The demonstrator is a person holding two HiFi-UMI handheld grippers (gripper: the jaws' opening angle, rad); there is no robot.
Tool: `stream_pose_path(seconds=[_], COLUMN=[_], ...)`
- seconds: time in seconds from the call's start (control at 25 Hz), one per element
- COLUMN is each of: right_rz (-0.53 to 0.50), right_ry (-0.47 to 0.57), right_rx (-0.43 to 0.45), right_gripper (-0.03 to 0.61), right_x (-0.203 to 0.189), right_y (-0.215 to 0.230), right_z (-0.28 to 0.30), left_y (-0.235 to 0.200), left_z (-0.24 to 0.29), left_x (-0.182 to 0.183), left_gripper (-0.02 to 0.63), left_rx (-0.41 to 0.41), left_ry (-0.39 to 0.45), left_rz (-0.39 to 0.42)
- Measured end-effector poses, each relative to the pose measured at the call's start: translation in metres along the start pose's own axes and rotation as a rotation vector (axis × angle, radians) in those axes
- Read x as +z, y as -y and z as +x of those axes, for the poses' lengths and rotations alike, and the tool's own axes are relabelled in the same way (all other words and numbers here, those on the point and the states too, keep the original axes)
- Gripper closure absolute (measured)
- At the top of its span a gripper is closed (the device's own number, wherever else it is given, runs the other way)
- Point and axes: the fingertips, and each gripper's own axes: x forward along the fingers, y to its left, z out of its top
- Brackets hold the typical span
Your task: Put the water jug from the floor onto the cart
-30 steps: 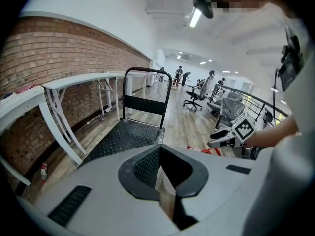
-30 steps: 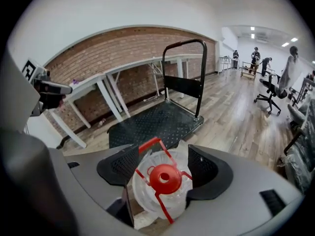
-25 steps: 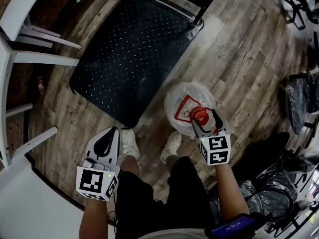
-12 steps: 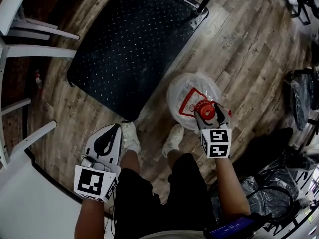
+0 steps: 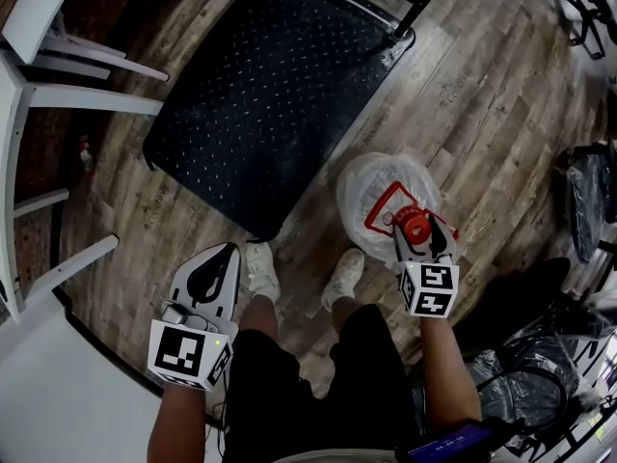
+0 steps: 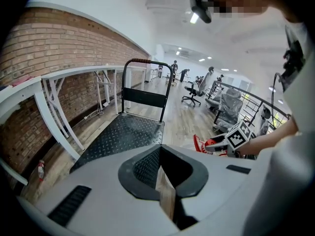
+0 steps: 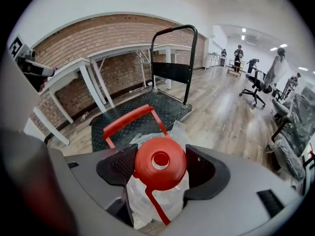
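Right tool [image 5: 417,231] lowered, jaws just closing around red-capped water jug [image 5: 376,186]

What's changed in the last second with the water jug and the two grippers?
The right hand-held gripper sank a little around the red screw cap of the clear plastic water jug, and its jaws have just been closing on it, not yet gripping. Unchanged: the jug stands on the wooden floor beside the black flat cart; the left hand-held gripper hangs shut and empty.
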Motion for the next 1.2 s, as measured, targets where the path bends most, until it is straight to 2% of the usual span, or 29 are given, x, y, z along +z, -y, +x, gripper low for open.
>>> stream_pose_path(seconds=[0.24, 0.4, 0.6, 0.76, 0.92, 1.2], right_rz=[-0.014, -0.019, -0.073, -0.129, -0.170, -0.234], right_ry=[0.027, 0.042, 0.069, 0.092, 0.119, 0.139], right_rx=[-0.020, -0.033, -0.025, 0.013, 0.058, 0.175], right_gripper=[0.268, 0.268, 0.268, 0.268, 0.268, 0.268], right_x=[0.034, 0.071, 0.128, 0.172, 0.208, 0.247], right_y=[-0.003, -0.004, -0.020, -0.046, -0.081, -0.167], right_z=[-0.036, -0.070, -0.103, -0.115, -0.115, -0.086], left_y=[-0.016, -0.017, -0.028, -0.045, -0.076, -0.144], left_z=[-0.010, -0.024, -0.047, -0.066, -0.090, -0.138], left_x=[0.012, 0.033, 0.057, 0.062, 0.058, 0.029], left_gripper=[0.615, 0.614, 0.614, 0.614, 0.614, 0.614], left_rx=[0.018, 0.020, 0.030, 0.059, 0.126, 0.248], left_ry=[0.035, 0.072, 0.131, 0.152, 0.168, 0.177], left_rz=[-0.023, -0.025, -0.040, -0.066, -0.103, -0.191])
